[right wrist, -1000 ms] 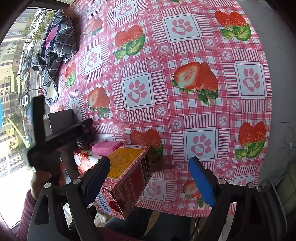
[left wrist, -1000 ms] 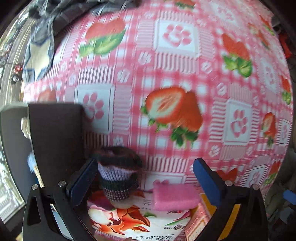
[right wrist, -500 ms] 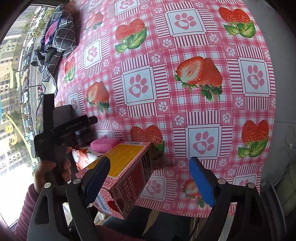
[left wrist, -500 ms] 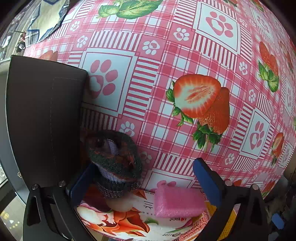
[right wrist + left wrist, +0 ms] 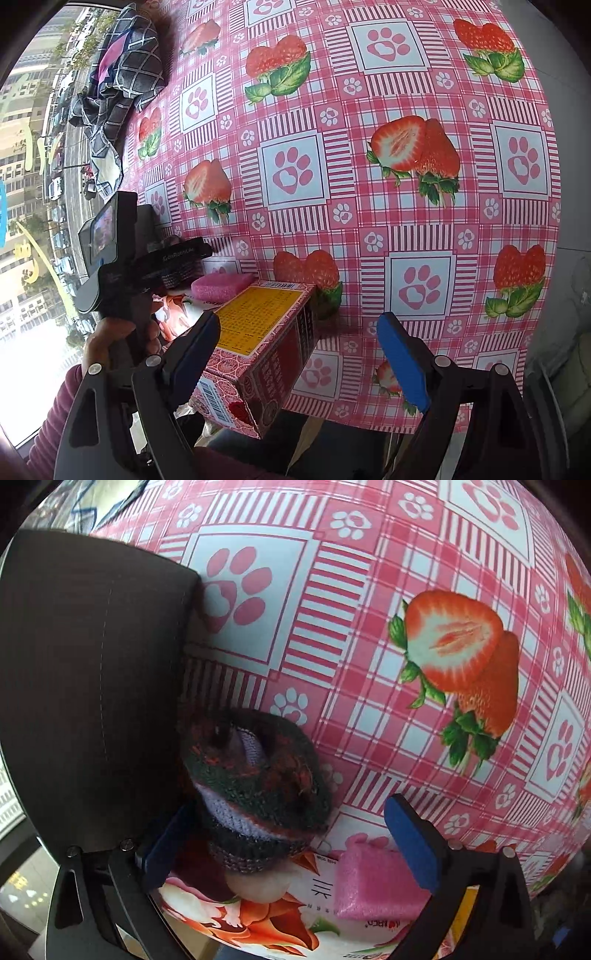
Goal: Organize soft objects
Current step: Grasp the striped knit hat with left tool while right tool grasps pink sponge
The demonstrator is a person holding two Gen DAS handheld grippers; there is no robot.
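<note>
The left hand-held gripper point(image 5: 288, 843) points steeply down over the near edge of the surface point(image 5: 369, 627), gripped by a person's hand point(image 5: 110, 339) in a dark red sleeve point(image 5: 51, 417), as the right wrist view shows. Its blue pads stand wide apart and its jaws are closing; a knitted item point(image 5: 258, 794) lies between them, hard by the left pad point(image 5: 162, 849), though whether that pad touches it cannot be told. The right pad point(image 5: 410, 845) is clear of it and hangs over a pink sponge point(image 5: 373, 882).

The knitted item is a bunched, rounded bundle of dark green wool flecked with orange-red, with lilac bands, set on a flower-printed pack point(image 5: 258, 923) beside a dark box point(image 5: 92, 683). The pink sponge is a flat rectangular block lying on the same pack, just to the right of the knitted item.

The right hand-held gripper point(image 5: 299, 354) also tilts downward, unclenched and holding nothing, its left pad point(image 5: 195, 354) over a red and yellow carton point(image 5: 266, 332) at the edge of the surface. A dark checked cloth point(image 5: 122, 81) lies crumpled at the far left corner of the strawberry-and-paw-print cover.
</note>
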